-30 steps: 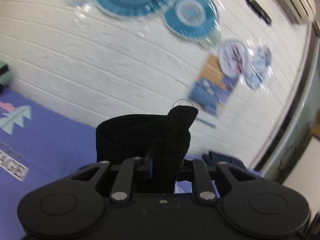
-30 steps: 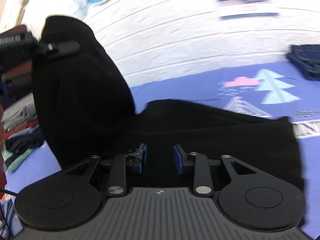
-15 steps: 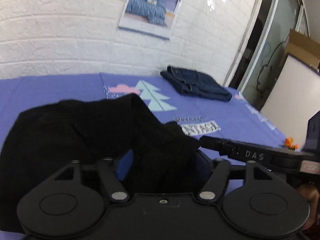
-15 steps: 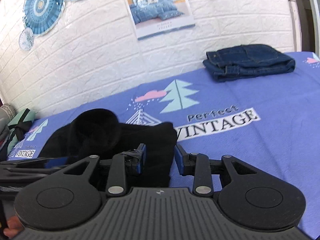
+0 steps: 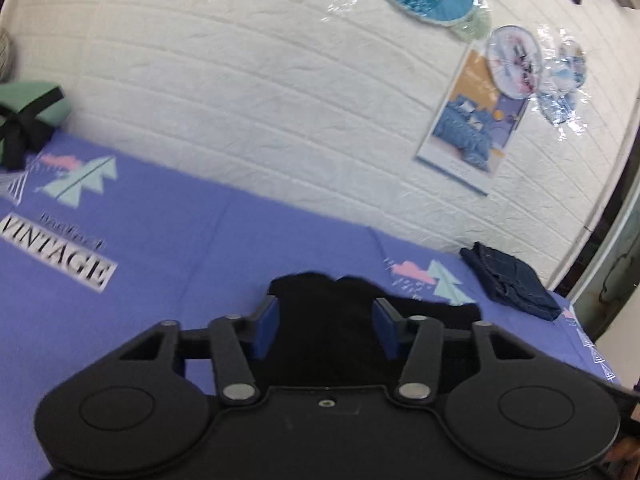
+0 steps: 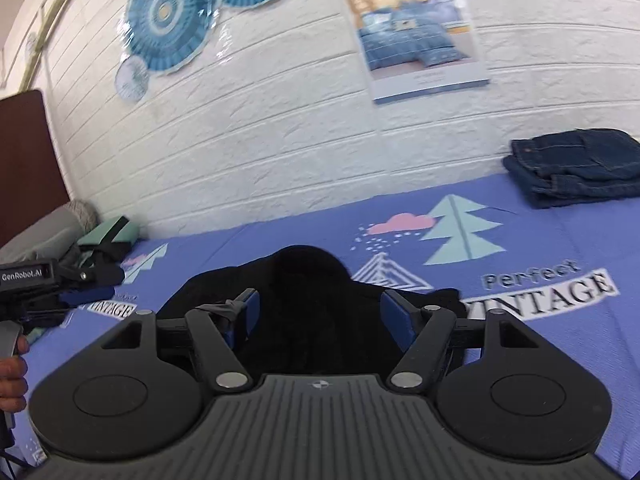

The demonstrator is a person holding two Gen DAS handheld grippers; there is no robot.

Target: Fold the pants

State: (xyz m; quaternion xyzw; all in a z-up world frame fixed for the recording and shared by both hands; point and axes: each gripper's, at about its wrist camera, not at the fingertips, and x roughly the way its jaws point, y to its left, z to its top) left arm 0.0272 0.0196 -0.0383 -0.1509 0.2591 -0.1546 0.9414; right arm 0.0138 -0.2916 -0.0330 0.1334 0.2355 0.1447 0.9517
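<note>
Pants [image 6: 304, 304]: 1 black, bunched on bed [image 6: 560, 248] | jeans [image 6: 576, 168]: 1 folded | left gripper [image 5: 326, 330] apart | right gripper [image 6: 320, 316] apart

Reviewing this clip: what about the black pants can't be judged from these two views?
- Left wrist: the pants near part is hidden behind the left tongs; contact cannot be told.
- Right wrist: the right tongs body covers the near edge.
- Both: black fabric shows no fold lines.
</note>
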